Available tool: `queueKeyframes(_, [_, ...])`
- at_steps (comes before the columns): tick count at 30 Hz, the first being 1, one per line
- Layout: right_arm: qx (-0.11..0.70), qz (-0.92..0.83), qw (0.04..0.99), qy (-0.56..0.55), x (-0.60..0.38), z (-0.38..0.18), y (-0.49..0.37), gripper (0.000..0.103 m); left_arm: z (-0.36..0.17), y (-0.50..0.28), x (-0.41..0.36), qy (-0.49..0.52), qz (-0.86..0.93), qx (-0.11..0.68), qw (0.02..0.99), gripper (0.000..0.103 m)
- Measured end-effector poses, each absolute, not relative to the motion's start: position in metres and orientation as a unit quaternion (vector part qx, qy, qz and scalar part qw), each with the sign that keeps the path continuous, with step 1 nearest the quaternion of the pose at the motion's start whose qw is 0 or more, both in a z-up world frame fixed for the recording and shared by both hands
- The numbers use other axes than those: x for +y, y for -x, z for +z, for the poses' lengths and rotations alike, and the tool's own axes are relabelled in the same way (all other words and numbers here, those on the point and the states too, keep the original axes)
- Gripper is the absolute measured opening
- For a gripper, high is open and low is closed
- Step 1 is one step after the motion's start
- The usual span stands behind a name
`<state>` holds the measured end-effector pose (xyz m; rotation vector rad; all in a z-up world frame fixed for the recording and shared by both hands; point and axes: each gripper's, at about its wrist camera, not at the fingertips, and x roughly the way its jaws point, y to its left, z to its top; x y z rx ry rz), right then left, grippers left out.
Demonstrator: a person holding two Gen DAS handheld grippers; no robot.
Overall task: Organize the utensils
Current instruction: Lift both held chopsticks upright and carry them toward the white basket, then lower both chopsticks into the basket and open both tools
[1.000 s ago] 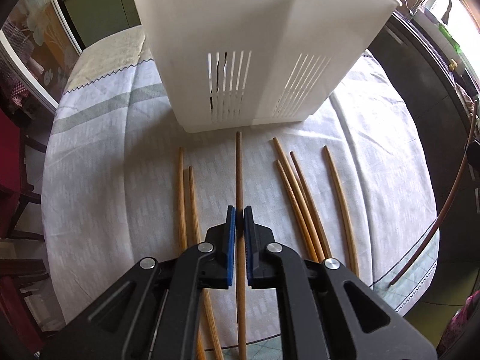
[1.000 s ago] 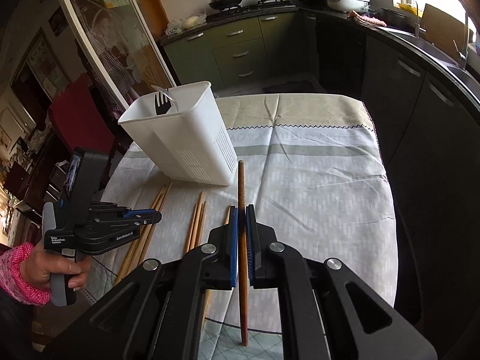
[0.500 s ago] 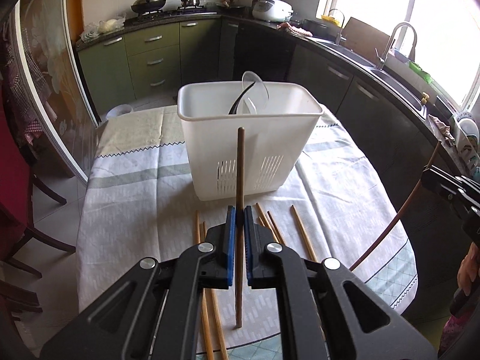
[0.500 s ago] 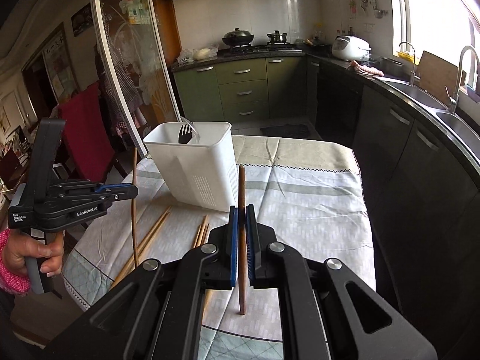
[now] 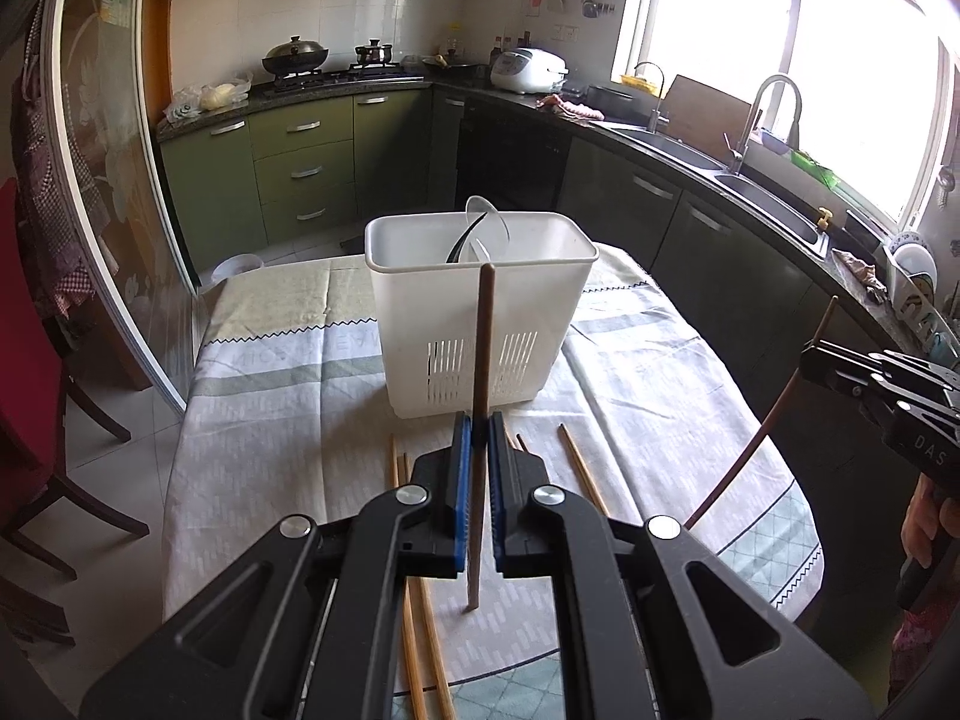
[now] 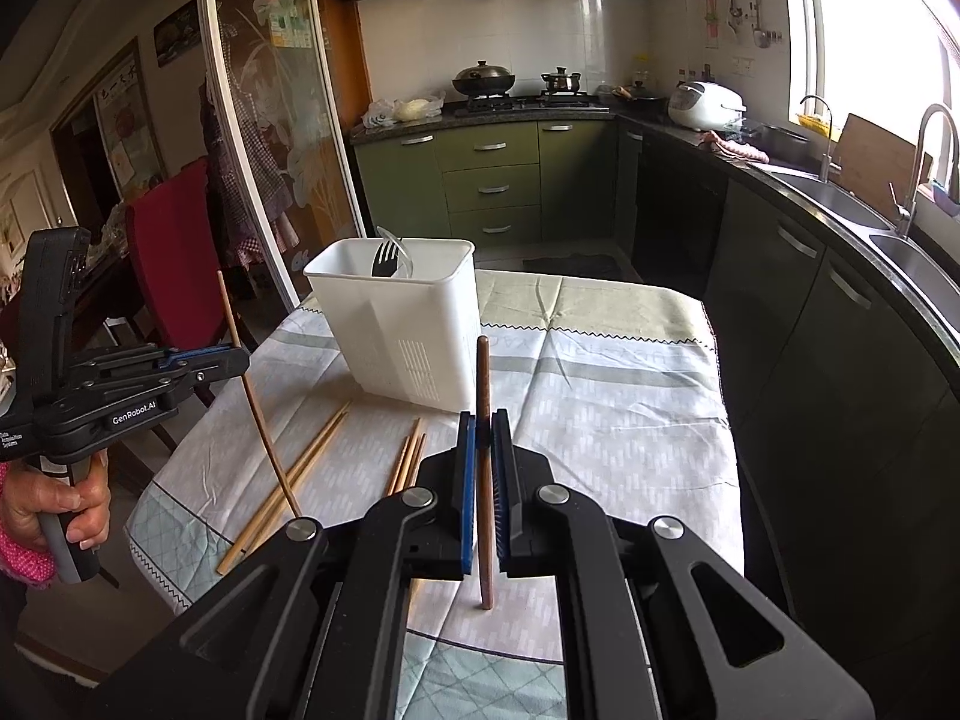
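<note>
From the left wrist view, the left gripper is clamped on a brown chopstick, which stands nearly upright between the blue pads, lifted clear of the table. Beyond it, at the far middle of the cloth, stands the white utensil basket, already holding a dark-handled utensil and a clear spoon. Near the basket's foot, several loose chopsticks lie flat on the cloth. At the right edge the right gripper appears, gripping a dark chopstick at a slant.

From the right wrist view, the right gripper is closed on the dark chopstick, held upright above the near edge of the table. The basket sits to the far left, a fork poking up inside it. The loose chopsticks rest on the cloth between basket and camera. On the left, the left gripper pinches its chopstick, tilted, above the table's left side.

By these views, the task looks partly done: a few utensils are in the basket, two chopsticks are in the air and not yet dropped in, and at least five are left on the cloth.
</note>
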<state>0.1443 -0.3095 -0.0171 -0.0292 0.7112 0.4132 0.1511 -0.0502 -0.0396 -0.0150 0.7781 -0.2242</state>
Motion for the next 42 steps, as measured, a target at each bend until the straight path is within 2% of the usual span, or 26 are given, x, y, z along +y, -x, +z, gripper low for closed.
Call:
queueKeyframes(15, [0.329,0.219,0.919,0.004,-0.309,0.007,-0.143,0.006,-0.023,-0.145,-0.05,-0.002,-0.113,0.359,0.927,0.005])
queueKeyframes(25, [0.266,0.248,0.931,-0.029,-0.293,0.084,-0.163,0.006,0.045,-0.153,-0.047,0.006,-0.123,0.32,0.939,0.005])
queueKeyframes(34, [0.195,0.244,0.949,-0.05,-0.275,0.147,-0.196,0.006,0.123,-0.176,-0.037,0.017,-0.099,0.242,0.965,0.005])
queueKeyframes(38, [0.181,0.229,0.955,-0.05,-0.264,0.15,-0.222,0.006,0.131,-0.198,-0.036,0.019,-0.086,0.22,0.971,0.005])
queueKeyframes(42, [0.191,0.218,0.956,-0.042,-0.249,0.132,-0.253,0.006,0.114,-0.227,-0.037,0.018,-0.077,0.225,0.971,0.005])
